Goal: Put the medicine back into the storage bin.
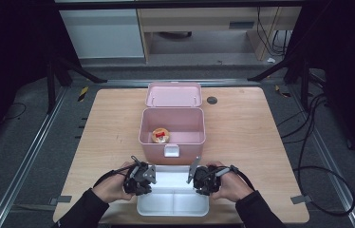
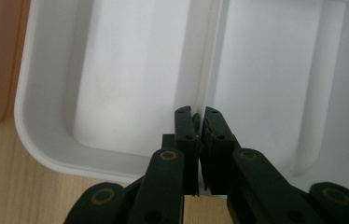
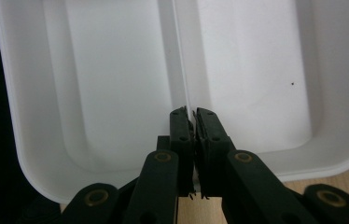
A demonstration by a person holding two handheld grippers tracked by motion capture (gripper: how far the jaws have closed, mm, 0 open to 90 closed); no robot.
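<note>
A white divided tray [image 1: 173, 205] lies at the table's near edge, just in front of an open pink box [image 1: 143, 129]. My left gripper [image 1: 152, 184] is at the tray's left end and my right gripper [image 1: 195, 183] at its right end. In the left gripper view, the jaws of my left gripper [image 2: 199, 121] are pinched together over the tray [image 2: 130, 70] where its middle ridge meets the rim. My right gripper [image 3: 192, 119] is shut the same way on the ridge of the tray [image 3: 112, 70]. Both compartments are bare.
The pink box has its lid [image 1: 174, 94] folded back behind it and a white latch [image 1: 172, 151] facing the tray. A round orange-and-red item [image 1: 160, 136] lies inside. A small dark disc [image 1: 212, 100] sits on the wooden table [image 1: 251, 142] at the back right.
</note>
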